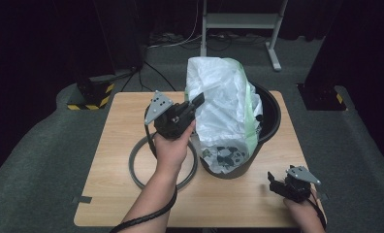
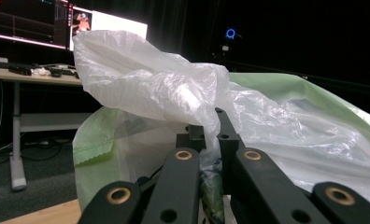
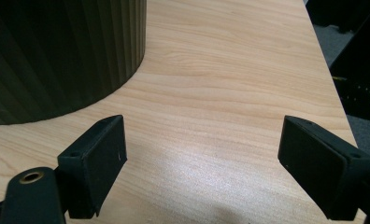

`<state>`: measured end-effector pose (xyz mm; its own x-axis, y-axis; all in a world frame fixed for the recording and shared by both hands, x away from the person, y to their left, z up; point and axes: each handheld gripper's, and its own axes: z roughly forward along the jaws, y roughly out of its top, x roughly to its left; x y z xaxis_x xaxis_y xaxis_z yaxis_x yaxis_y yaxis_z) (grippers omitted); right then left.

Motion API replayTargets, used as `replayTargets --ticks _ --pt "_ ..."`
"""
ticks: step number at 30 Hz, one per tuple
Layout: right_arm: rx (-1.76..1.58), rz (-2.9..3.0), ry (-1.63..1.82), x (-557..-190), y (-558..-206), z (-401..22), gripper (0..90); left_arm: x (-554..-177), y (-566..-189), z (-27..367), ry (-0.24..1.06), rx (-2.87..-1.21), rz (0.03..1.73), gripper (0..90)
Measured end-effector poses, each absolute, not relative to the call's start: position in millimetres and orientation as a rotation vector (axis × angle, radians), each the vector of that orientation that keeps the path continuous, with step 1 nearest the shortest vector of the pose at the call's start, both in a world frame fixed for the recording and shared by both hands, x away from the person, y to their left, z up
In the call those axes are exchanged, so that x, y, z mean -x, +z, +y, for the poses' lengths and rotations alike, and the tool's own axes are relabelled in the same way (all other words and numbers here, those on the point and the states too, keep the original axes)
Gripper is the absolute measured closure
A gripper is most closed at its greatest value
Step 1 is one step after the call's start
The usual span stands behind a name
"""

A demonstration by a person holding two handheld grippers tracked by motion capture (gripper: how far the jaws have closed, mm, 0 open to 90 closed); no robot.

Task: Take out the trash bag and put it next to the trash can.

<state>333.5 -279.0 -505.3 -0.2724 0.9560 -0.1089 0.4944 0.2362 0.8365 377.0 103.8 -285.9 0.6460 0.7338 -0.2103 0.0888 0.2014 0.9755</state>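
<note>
A dark, round bin (image 1: 270, 121) with vertically ribbed walls stands on a pale wood-grain table (image 1: 117, 141); the other places are told from the bin. A thin, crinkled, translucent white bag (image 1: 224, 107) with a pale green band along its edge rises out of the bin's mouth and drapes over its near wall. The left gripper (image 1: 198, 100), matt black with brass-coloured pivot pins and a grey three-cornered plate, is held at the bin's left rim, its jaws pressed together and pinching a bunched fold of the bag; in the left gripper view the film (image 2: 174, 93) gathers into tight creases between the jaw tips. Left of the bin a flat grey ring (image 1: 136, 167) lies on the table, partly covered by the left forearm. The right gripper (image 3: 202, 154) rests low over the table just right of and nearer than the bin, its jaws spread wide with flat, rectangular black pads (image 3: 101, 156) and bare wood between them. Dark patterned contents show through the bag low on the bin's near side, too blurred to identify. The bin's far rim is hidden by the bag. A lit screen behind the bag in the left gripper view bears no legible writing.
</note>
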Motion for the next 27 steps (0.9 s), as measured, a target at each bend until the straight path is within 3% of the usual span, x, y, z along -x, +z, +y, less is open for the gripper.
replayTargets --ticks 27 --pt "-1.317 1.884 0.951 -335.9 -502.5 -275.8 15.2 -382.7 -247.7 85.9 0.609 -1.271 0.69 89.8"
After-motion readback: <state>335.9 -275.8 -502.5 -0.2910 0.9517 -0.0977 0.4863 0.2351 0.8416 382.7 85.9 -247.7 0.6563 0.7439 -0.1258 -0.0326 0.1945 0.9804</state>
